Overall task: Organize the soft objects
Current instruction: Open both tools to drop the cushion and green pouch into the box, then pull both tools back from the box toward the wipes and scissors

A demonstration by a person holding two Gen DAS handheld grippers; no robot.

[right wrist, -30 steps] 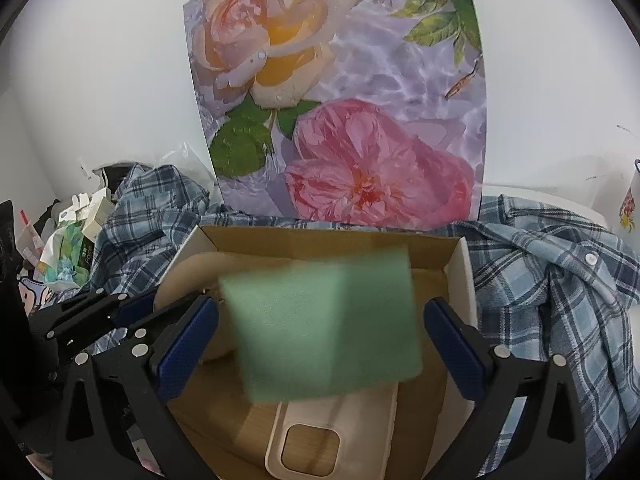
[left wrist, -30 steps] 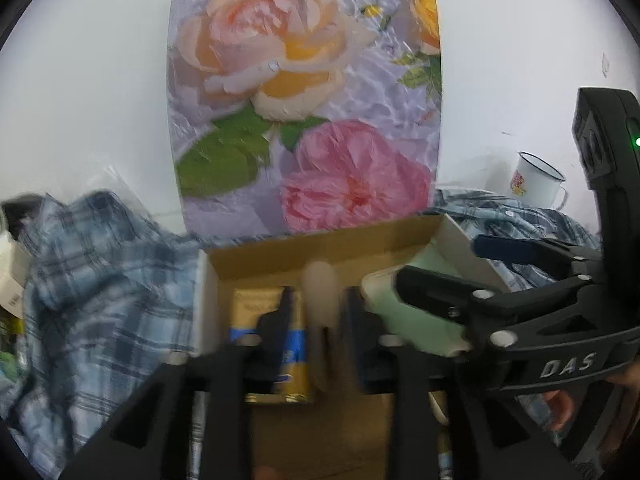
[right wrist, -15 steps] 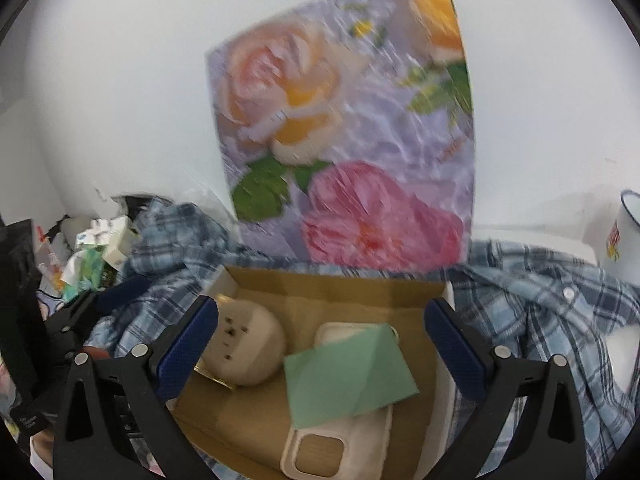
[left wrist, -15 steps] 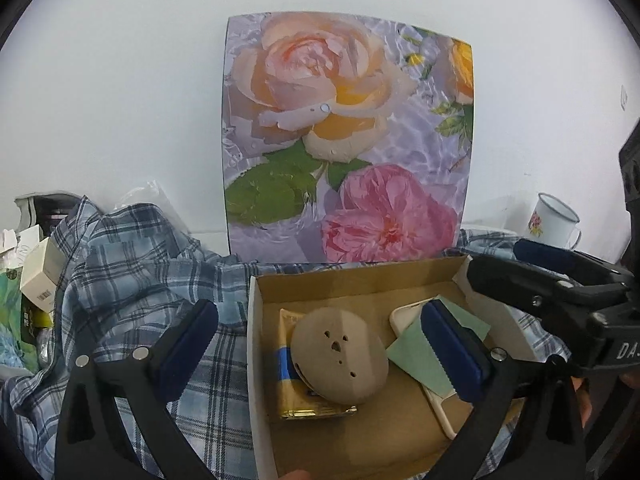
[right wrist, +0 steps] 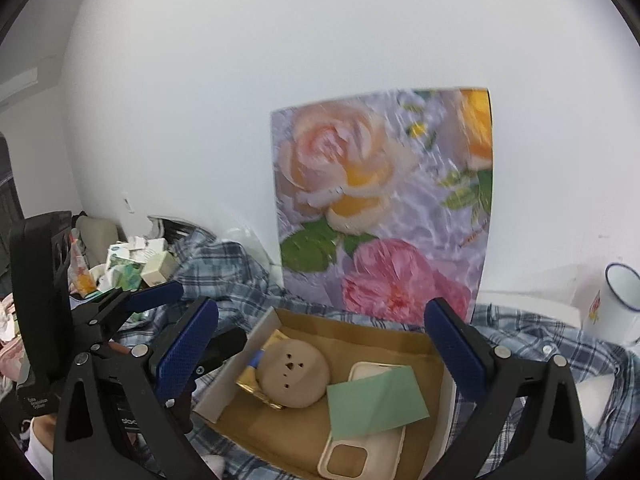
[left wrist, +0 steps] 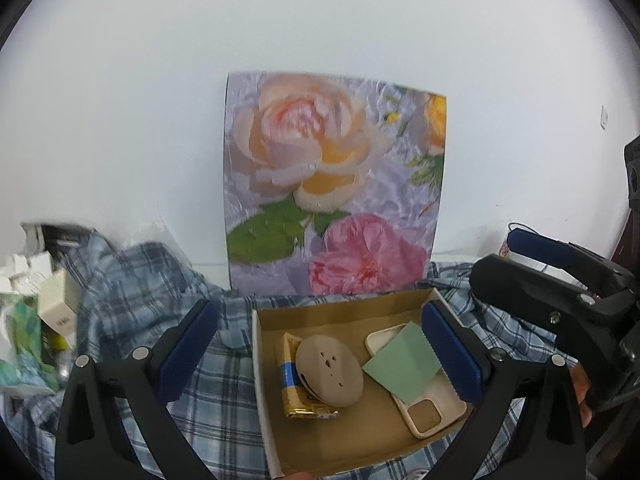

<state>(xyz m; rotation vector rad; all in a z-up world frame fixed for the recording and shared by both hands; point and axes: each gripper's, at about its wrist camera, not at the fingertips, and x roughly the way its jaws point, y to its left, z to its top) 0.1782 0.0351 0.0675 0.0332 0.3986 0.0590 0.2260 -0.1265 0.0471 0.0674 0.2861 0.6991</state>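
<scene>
Both grippers, left [left wrist: 320, 354] and right [right wrist: 322, 350], hover empty above the cardboard box [left wrist: 340, 450], fingers spread wide. Inside lie a round beige pad [left wrist: 330, 370] on a gold packet [left wrist: 294, 380], and a green cloth [left wrist: 402, 364] on a beige phone case [left wrist: 430, 410]. Packing appears largely done; the plaid shirt [left wrist: 192, 364] stays outside.

White wall [left wrist: 320, 20], rose poster [left wrist: 332, 184], even light
</scene>
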